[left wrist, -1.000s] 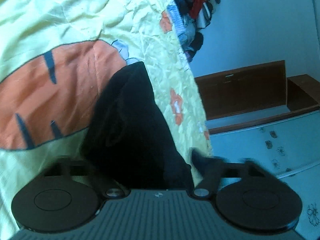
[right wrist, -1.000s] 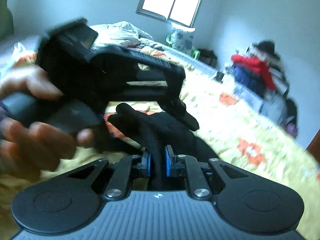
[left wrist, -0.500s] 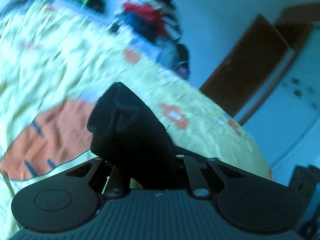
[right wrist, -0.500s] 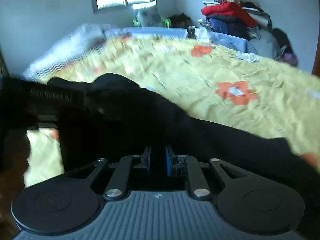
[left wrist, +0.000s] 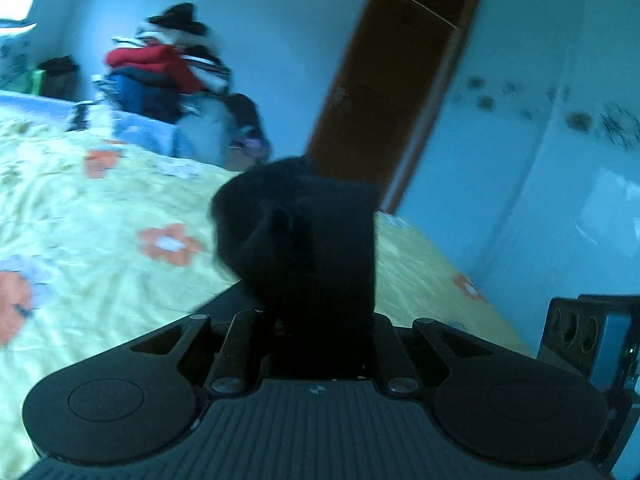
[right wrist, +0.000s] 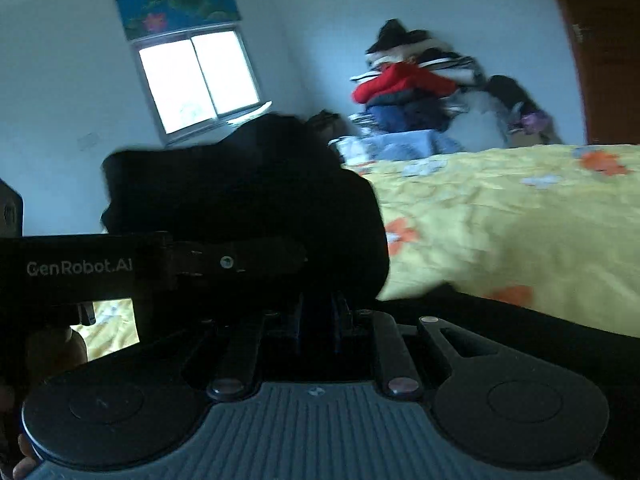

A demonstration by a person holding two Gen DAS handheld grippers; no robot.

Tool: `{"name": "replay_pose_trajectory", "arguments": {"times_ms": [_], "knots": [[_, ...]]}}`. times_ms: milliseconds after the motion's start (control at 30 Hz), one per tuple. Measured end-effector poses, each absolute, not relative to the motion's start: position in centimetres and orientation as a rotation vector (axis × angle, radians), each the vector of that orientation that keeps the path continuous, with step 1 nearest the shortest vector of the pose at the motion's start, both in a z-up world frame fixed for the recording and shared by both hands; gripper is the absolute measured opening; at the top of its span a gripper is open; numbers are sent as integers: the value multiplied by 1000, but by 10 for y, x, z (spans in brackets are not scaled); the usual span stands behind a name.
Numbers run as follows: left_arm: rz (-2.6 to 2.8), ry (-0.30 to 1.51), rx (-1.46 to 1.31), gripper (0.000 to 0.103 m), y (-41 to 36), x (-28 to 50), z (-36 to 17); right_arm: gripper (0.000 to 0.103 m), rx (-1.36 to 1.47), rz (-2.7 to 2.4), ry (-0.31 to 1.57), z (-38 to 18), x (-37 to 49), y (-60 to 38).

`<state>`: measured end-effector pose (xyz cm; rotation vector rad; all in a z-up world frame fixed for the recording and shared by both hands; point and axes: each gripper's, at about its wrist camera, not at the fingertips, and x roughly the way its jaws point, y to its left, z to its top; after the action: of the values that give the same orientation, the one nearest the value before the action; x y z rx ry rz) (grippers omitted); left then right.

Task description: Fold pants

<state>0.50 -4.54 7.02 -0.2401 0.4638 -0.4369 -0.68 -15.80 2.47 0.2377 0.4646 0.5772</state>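
Lifted off the bed since earlier, black pants are clamped by left gripper and right gripper; held raised, likely for spreading.

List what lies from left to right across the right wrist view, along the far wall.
Bright window under a flowered blue blind → bunched black pants held up in front → blurred pile of clothes with a red jacket → brown wooden door.
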Motion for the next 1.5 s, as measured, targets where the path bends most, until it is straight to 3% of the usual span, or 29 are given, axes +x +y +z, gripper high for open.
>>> {"name": "replay_pose_trajectory", "arguments": {"times_ms": [367,667,867,1000,1167,1267,1333,1500], "knots": [[-603,489,-75,15,-158,16,36,14,342,393,488,2,-23,-259],[-663,560,-5,17,-202,22,5,15,351,275,553,-17,-37,-298],[-710,643,17,40,-212,28,-10,29,278,174,611,-27,-59,-325],[-803,659,3,67,-209,21,-5,29,259,102,614,-24,-79,-347],[-907,607,-28,75,-192,8,8,32,262,-111,541,-11,-96,-378],[-757,536,-39,78,-172,13,17,47,365,-101,454,-1,-104,-392],[-633,533,-42,78,-159,30,17,74,419,-19,436,3,-93,-392],[-409,598,-39,78,-132,78,10,74,373,107,508,-6,-39,-370]]}}
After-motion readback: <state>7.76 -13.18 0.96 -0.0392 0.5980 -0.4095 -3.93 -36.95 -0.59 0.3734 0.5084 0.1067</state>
